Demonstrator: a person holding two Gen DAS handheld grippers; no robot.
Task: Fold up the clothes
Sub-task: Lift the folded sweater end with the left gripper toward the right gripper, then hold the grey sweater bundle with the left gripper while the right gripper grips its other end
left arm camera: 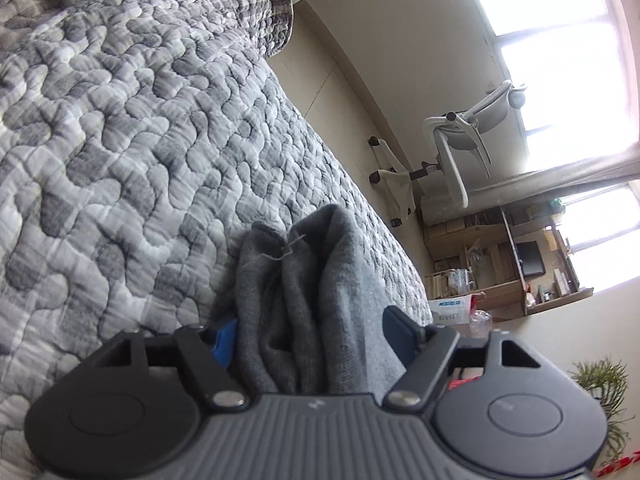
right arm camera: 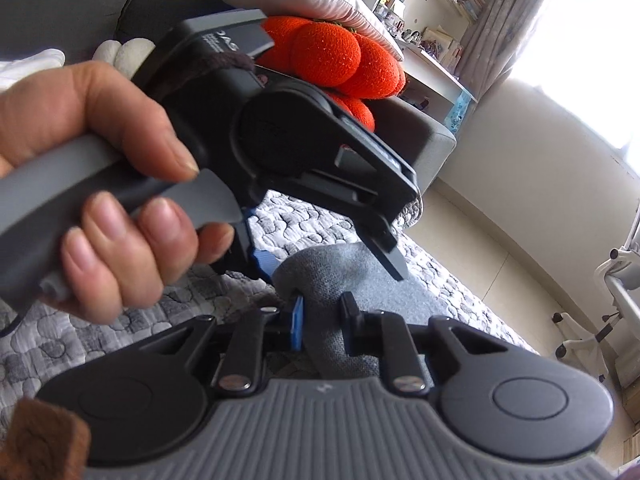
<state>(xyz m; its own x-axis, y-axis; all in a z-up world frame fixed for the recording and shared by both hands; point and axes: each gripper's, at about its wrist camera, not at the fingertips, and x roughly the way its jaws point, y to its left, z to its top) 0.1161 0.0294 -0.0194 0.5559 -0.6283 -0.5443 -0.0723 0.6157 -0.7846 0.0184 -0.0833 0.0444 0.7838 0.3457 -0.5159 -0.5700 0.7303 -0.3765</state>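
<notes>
While the right gripper (right arm camera: 320, 316) pinches the soft grey knitted garment (right arm camera: 336, 264), the left gripper (left arm camera: 308, 332) stands half open around its limp bunched edge, best gripped there.

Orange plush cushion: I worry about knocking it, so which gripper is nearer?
Left. In the right wrist view the left gripper is just in front of the orange plush cushion; the right gripper is lower, clamping the grey garment.

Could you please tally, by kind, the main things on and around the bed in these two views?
Grippers: 2, left gripper and right gripper
Grey garment: 1
Quilts: 1
Orange cushions: 1
Office chairs: 1
Potted plants: 1
Total: 7
</notes>
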